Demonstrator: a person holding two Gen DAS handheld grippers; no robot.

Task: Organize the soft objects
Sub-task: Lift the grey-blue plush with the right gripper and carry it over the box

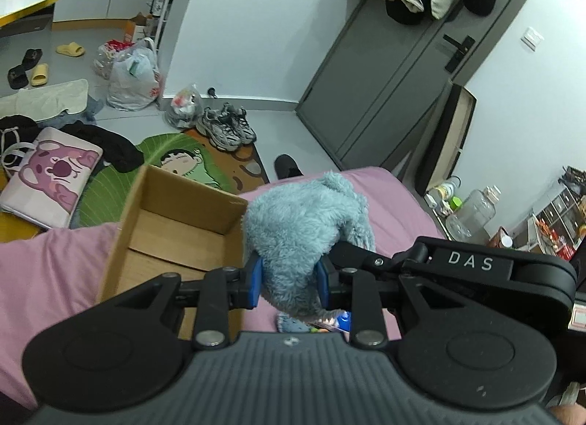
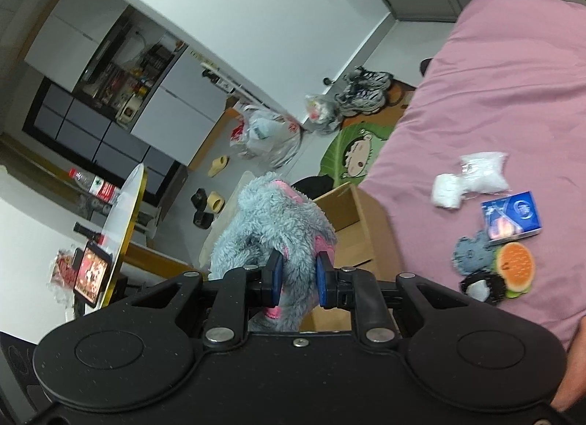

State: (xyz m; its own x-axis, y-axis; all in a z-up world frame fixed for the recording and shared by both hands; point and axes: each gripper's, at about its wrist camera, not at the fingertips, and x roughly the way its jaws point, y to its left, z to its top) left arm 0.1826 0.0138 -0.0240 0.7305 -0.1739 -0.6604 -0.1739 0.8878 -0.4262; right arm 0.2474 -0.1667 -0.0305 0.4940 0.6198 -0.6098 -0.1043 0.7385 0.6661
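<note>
Left hand-held gripper (image 1: 289, 284): your blue pads are clamped on the fluffy blue plush toy (image 1: 300, 227), squeezing its lower part at the centre of the left wrist view.
Right hand-held gripper (image 2: 297, 280): also clamped on the same plush, pads pinched deep into the pile at lower centre of the right wrist view.
Plush position: you hold it off the pink bed (image 1: 44, 271) between both tools, just beside the right wall of the cardboard box (image 1: 175, 227), not yet inside.
Box: open-topped, sitting on the bed at centre left of the left view; the part of its floor that shows is bare.
Done so far: judging by the bare box, little or nothing is packed; the plush looks like the first item on its way.
Left to do: the white soft bundle (image 2: 448, 190), the grey-blue fuzzy piece (image 2: 470, 252), the burger-shaped toy (image 2: 514, 265) and a black-and-white item (image 2: 479, 287) lie on the bed at the right of the right view.
Only in the left view: the box interior, and your right tool reaching in from the right.
Only in the right view: the waiting pile, a blue packet (image 2: 511, 218) among it, and pink trim on the plush.
</note>
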